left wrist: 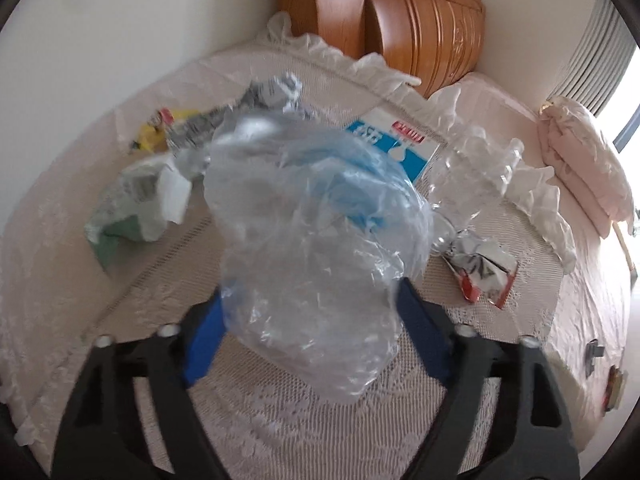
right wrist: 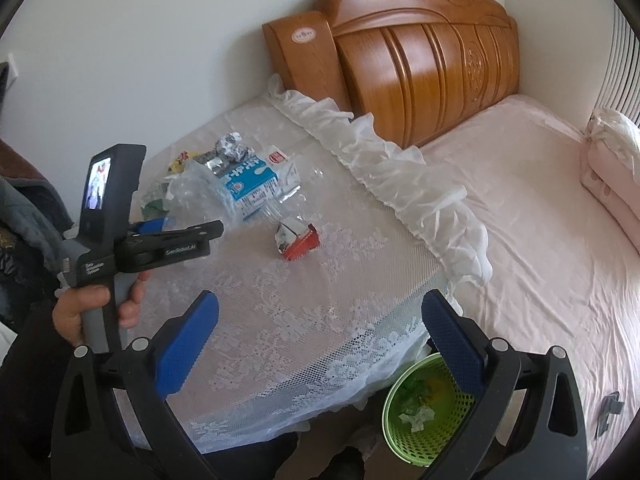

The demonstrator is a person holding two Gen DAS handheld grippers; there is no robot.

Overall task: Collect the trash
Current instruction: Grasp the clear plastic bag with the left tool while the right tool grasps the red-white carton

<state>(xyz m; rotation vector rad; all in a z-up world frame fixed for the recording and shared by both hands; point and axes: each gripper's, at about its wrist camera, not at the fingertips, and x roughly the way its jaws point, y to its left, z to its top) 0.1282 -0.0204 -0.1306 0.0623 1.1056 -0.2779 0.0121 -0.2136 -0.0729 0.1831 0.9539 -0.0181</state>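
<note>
My left gripper (left wrist: 310, 300) is shut on a crumpled clear plastic bag (left wrist: 316, 240) with blue inside, held above the lace-covered table (left wrist: 280, 420). It also shows in the right wrist view (right wrist: 176, 228), with the bag (right wrist: 196, 192) in it. My right gripper (right wrist: 320, 340) is open and empty over the table's near edge. On the table lie a blue-white carton (right wrist: 250, 188), a red-white wrapper (right wrist: 298, 238), a foil wrapper (right wrist: 228, 148), a yellow wrapper (left wrist: 152, 132) and a green-white bag (left wrist: 132, 208).
A green mesh bin (right wrist: 424, 420) with some trash stands on the floor below the table's near right corner. A bed (right wrist: 540, 220) with a wooden headboard (right wrist: 420, 60) lies to the right. A crushed clear bottle (left wrist: 468, 176) lies by the carton.
</note>
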